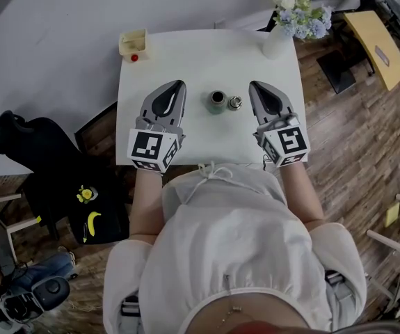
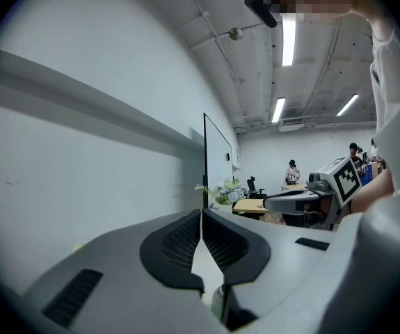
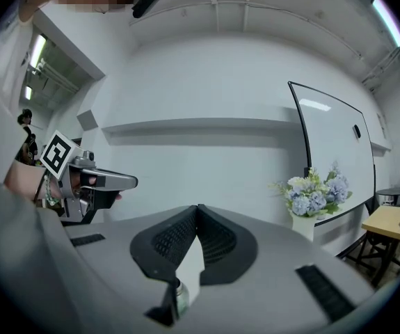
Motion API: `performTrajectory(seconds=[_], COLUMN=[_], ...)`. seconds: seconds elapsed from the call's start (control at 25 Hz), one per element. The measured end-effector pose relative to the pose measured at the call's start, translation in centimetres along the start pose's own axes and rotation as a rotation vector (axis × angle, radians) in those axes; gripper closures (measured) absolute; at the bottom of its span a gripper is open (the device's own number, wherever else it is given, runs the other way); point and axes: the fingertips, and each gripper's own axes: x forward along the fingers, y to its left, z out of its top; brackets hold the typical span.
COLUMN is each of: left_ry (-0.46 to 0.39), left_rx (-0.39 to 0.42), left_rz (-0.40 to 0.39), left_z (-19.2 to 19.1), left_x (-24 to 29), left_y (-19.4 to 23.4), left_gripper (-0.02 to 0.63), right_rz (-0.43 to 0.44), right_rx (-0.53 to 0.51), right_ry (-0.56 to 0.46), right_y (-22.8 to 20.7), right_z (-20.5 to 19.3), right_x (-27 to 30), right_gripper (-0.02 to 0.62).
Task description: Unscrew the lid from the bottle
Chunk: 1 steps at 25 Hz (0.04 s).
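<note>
A small dark bottle (image 1: 217, 101) stands open-topped in the middle of the white table (image 1: 186, 54). Its metal lid (image 1: 235, 104) sits on the table just to the right of it, apart from it. My left gripper (image 1: 179, 84) lies level to the left of the bottle, jaws shut on nothing. To the right of the lid my right gripper (image 1: 254, 85) is likewise shut and empty. In the left gripper view the pads (image 2: 186, 239) meet at the tip. Through the gap below the shut pads (image 3: 213, 239) in the right gripper view, a bit of metal (image 3: 179, 299) shows.
A cream box (image 1: 133, 42) with a red ball (image 1: 134, 58) beside it stands at the table's far left corner. A vase of flowers (image 1: 283, 33) is at the far right corner. A black bag (image 1: 53, 179) lies on the floor at left, and a wooden table (image 1: 379, 47) stands at right.
</note>
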Motion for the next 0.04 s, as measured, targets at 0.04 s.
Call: performTrajectory(seconds=[0.04], left_ry=[0.002], left_rx=[0.001], left_rz=[-0.001], left_z=[-0.05], left_x=[0.08], left_y=[0.16], left_gripper=[0.581], right_rz=[-0.003], right_rx=[-0.001], right_ry=[-0.007], right_y=[-0.05], right_z=[0.01], right_x=[0.10], right_gripper=[0.592])
